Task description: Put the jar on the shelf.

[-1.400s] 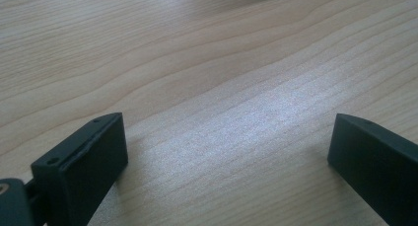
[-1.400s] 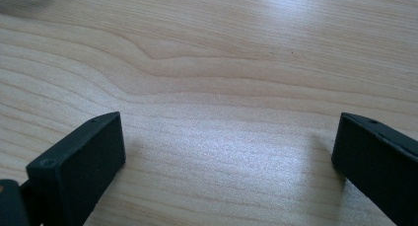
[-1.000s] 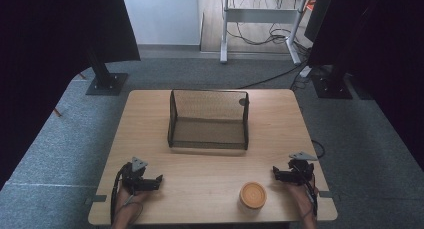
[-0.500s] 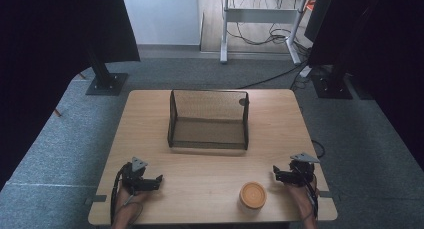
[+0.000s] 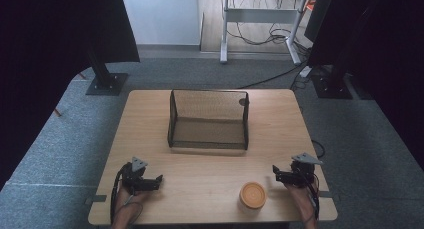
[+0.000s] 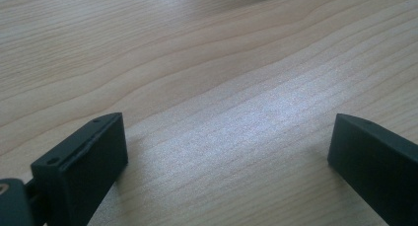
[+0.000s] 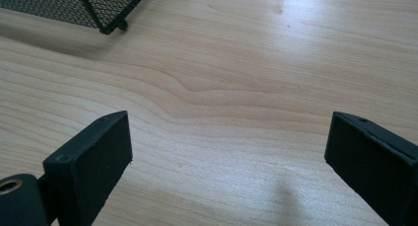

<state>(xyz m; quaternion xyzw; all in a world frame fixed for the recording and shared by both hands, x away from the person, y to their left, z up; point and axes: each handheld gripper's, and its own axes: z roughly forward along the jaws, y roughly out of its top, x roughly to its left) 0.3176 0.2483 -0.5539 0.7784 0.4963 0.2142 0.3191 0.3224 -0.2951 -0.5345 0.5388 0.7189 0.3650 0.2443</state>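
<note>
Orange-lidded and squat, small round jar (image 5: 252, 196) set near the table's (image 5: 150, 134) front edge, right of centre, just beside the right gripper (image 5: 276, 173) and well apart from the left gripper (image 5: 159, 179) toward the front-left corner. Black mesh basket (image 5: 208, 120) parked mid-table toward the back edge, open side up. From the high view: both grippers low over the wood, jaws pointed inward, neither touching the jar.

From the left gripper view: jaws spread wide over bare wood grain (image 6: 217, 88), nothing between them.

From the right gripper view: jaws likewise parted wide, nothing held; a corner of the mesh basket (image 7: 88, 6) at upper left, plain tabletop (image 7: 236, 107) ahead.

Judged by looks alone: likely a light, rigid container, pale body possibly plastic or glass, too small in the high view to tell which. Smooth round wall apt to slip or roll out of flat pads if pinched off-centre. Best hold: across the body just under the lid, jaws square to the widest part, squeezed gently in case of glass. Wide flat lid a poorer grip and perhaps loose.
</note>
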